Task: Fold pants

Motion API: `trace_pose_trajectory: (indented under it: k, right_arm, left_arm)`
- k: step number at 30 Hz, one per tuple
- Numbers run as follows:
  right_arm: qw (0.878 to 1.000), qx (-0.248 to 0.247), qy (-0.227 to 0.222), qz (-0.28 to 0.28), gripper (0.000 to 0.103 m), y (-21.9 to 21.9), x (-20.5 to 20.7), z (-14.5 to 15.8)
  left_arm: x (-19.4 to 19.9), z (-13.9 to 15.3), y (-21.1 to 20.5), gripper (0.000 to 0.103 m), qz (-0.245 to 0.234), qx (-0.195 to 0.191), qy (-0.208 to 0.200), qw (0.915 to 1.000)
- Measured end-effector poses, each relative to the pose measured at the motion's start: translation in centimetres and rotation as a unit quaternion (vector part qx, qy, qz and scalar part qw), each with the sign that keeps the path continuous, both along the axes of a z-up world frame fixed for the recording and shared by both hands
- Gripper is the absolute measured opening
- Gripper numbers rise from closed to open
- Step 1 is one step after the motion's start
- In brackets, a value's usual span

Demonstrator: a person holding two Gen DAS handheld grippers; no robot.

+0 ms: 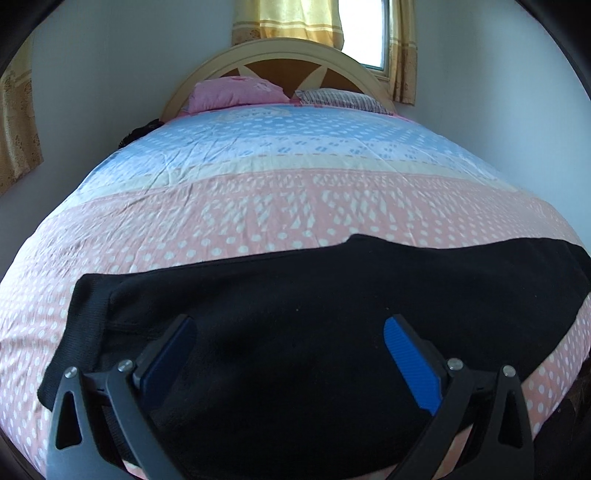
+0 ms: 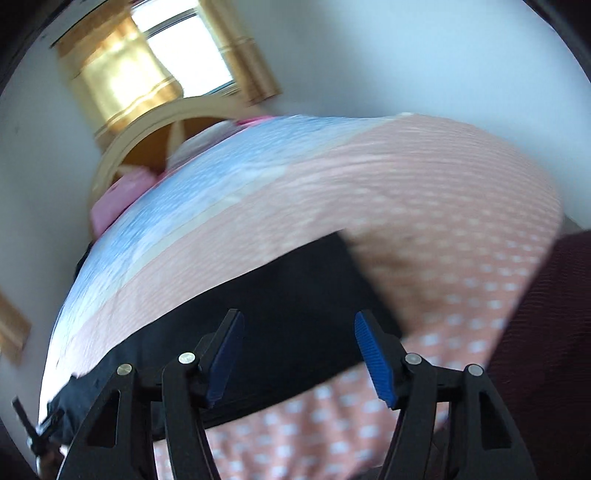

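Right now I have the black pants [image 1: 295,314] lying flat across the near end of the bed, on the pink polka-dot part of the bedspread [image 1: 258,214], with the ribbed waistband [image 1: 85,314] at the left end in the left wrist view. My left gripper [image 1: 288,354] hangs over the middle of the fabric with its blue pads [image 1: 410,365] spread wide and nothing between them. My right gripper [image 2: 299,354] is likewise wide open and empty, poised above the pants' near edge; that view is tilted and blurred. Farther up the bed I see the blue section of the spread, a pink pillow [image 1: 236,94] and a striped pillow [image 1: 343,98] against the arched headboard [image 1: 280,51], with yellow curtains [image 1: 288,18] around the window [image 1: 364,33].
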State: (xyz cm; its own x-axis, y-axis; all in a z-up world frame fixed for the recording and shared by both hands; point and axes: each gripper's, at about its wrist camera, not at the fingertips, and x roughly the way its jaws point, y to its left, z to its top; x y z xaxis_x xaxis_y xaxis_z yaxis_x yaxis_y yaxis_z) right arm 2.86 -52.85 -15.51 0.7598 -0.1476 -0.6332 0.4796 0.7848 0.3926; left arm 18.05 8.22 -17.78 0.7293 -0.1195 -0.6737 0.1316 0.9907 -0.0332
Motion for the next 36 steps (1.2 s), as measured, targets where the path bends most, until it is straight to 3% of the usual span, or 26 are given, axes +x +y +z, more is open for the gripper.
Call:
trace_pose_trajectory:
  k: [3,7,14,19,23,25,28,32,36]
  right_arm:
    - [0.997,0.078,-0.016,-0.013,0.064,-3.6,-1.0,-1.7]
    - [0.993,0.120,-0.016,-0.016,0.064,-4.9,-1.1,-3.6]
    - [0.992,0.124,-0.012,0.022,0.064,-4.2,0.5,-4.7]
    - [0.992,0.123,-0.009,0.035,0.062,-4.0,2.3,-5.2]
    - [0.990,0.134,-0.010,0.040,0.048,-4.6,2.9,-5.8]
    - [0.987,0.157,-0.017,0.041,0.022,-5.3,2.7,-6.3]
    - [0.979,0.195,-0.037,0.049,0.014,-6.0,2.7,-6.8]
    - [0.983,0.164,-0.062,0.047,0.012,-5.3,2.1,-5.2]
    - [0.994,0.059,-0.072,0.059,0.012,-2.1,1.9,-1.2]
  left_arm:
    - [0.6,-0.4,0.3,0.103,0.008,-0.003,0.009,0.9999]
    - [1.1,-1.2,0.9,0.103,0.012,-0.023,0.033,0.9991]
    - [0.4,-1.5,-0.9,0.103,0.011,0.036,0.017,0.9991]
    - [0.6,-1.5,-0.5,0.103,0.011,0.025,0.021,0.9994]
    - [0.6,-1.6,-0.5,0.103,0.012,0.024,0.021,0.9994]
    - [0.6,-1.5,-0.4,0.103,0.012,0.022,0.022,0.9994]
    - [0.6,-1.5,-0.4,0.103,0.012,0.020,0.022,0.9995]
    - [0.6,-1.5,-0.3,0.103,0.011,0.019,0.024,0.9995]
    - [0.8,-1.2,0.2,0.103,0.012,-0.001,0.033,0.9994]
